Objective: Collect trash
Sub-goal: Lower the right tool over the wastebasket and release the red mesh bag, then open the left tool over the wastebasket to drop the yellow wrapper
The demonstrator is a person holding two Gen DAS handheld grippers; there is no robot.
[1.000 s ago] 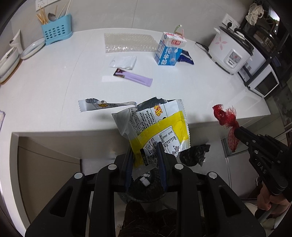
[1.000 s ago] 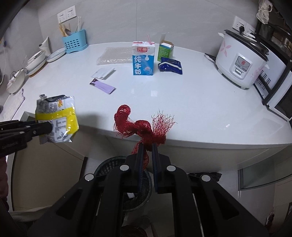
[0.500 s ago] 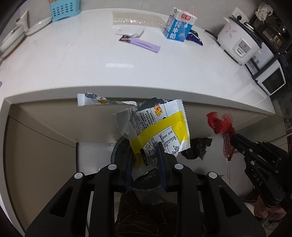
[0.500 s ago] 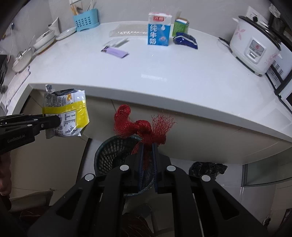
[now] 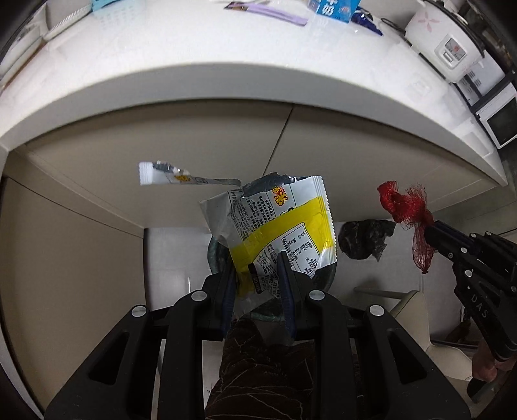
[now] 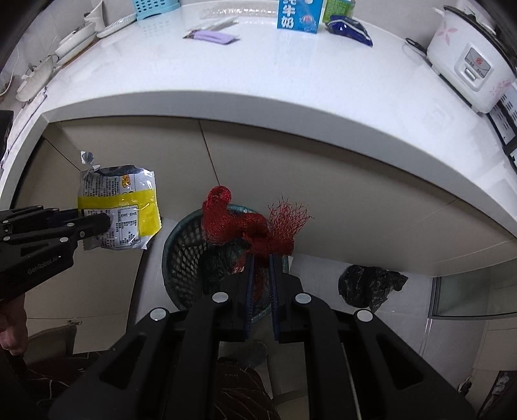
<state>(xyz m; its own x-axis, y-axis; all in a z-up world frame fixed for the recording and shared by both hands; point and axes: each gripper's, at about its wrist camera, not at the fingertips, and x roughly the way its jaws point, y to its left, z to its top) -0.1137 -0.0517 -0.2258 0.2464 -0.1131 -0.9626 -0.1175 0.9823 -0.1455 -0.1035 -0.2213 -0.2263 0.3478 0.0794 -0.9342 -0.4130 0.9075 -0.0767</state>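
My left gripper [image 5: 257, 263] is shut on a torn white and yellow snack wrapper [image 5: 278, 226]; it also shows in the right wrist view [image 6: 121, 210]. It hangs over the rim of a dark green mesh waste basket [image 5: 215, 258], mostly hidden behind the wrapper. My right gripper [image 6: 260, 258] is shut on a red mesh net bag [image 6: 248, 226] and holds it above the basket [image 6: 181, 255]. In the left wrist view the net bag [image 5: 405, 206] is to the right of the wrapper.
A white counter [image 6: 290, 74] overhangs beige cabinet doors [image 6: 290, 174]. On it stand a blue milk carton [image 6: 299, 14], a blue packet [image 6: 349, 27], a purple wrapper [image 6: 213, 35], a rice cooker [image 6: 468, 61] and dishes [image 6: 74, 35]. A crumpled black bag [image 6: 368, 284] lies on the floor.
Both grippers have dropped from counter height to below the counter edge, carrying the wrapper and the net bag down over the waste basket. Both stay shut.
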